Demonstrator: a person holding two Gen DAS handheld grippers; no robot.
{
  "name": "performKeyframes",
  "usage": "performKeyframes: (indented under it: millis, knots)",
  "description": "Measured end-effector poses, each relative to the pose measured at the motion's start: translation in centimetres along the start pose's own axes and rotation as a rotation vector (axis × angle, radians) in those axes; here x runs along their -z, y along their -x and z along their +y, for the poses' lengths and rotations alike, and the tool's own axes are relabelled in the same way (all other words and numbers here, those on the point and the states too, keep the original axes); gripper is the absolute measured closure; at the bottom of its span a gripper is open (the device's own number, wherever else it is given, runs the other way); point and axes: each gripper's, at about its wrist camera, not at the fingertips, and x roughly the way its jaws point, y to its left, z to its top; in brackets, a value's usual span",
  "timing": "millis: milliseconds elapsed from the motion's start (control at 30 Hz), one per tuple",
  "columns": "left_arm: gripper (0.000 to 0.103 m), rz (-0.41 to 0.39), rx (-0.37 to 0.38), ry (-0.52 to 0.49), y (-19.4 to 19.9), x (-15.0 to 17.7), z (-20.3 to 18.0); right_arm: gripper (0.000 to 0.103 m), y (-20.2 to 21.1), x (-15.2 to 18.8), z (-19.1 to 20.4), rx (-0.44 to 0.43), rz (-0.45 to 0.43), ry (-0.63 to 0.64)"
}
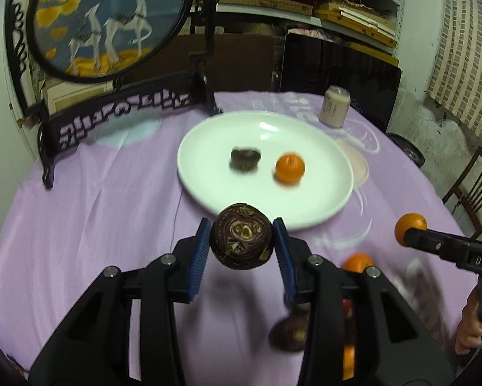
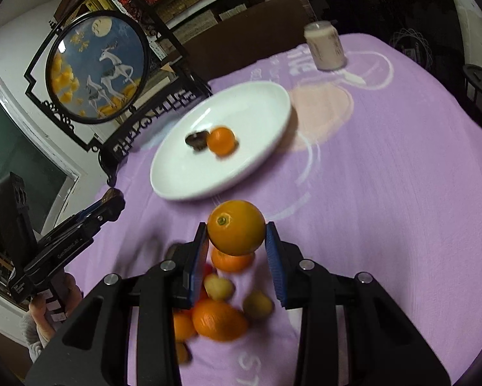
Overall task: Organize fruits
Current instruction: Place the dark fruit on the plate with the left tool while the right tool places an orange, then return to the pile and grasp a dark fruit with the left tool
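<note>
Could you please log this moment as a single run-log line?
left tongs: shut on dark fruit | right tongs: shut on orange | white plate: one dark fruit, one orange | pile: more fruit on cloth

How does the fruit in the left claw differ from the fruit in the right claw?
The fruit in the left claw is a dark purple-brown passion fruit with a mottled skin; the right claw holds a bright, smooth orange. Both are round, clamped between blue pads above the purple tablecloth.
</note>
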Motion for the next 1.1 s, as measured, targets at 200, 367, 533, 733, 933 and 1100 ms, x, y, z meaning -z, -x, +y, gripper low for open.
performKeyframes:
  millis: [200, 367, 533, 733, 933, 1100]
  knots:
    - [0.063, 0.008, 0.02, 0.025, -3.3, -2.7, -0.3, 0.067, -3.2, -4.0, 2.4, -0.003, 0.007, 0.047]
    - [0.063, 0.056, 0.004, 0.013, -7.1, -2.9, -0.3, 0.067, -7.2, -5.6, 3.1, 0.043, 0.03, 0.088]
    - [0.062, 0.095, 0.006, 0.022, -9.4, -2.5, 0.2, 0.063, -8.8, -5.7, 2.4, 0.103, 0.025, 0.106]
    - [0.055, 0.051, 0.0, 0.038, -8.0, -2.9, 0.9, 0.06, -7.0, -5.9, 1.9, 0.064, -0.011, 0.079]
    - [0.055, 0.056, -0.031, 0.025, -5.7, -1.7, 0.8, 0.06, -4.1, -4.0, 2.1, 0.026, -0.005, 0.061]
    - [0.047, 0.071, -0.039, -0.021, -3.1, 2.0, 0.4, 0.047, -1.0, -1.0, 2.0, 0.016, -0.028, 0.06]
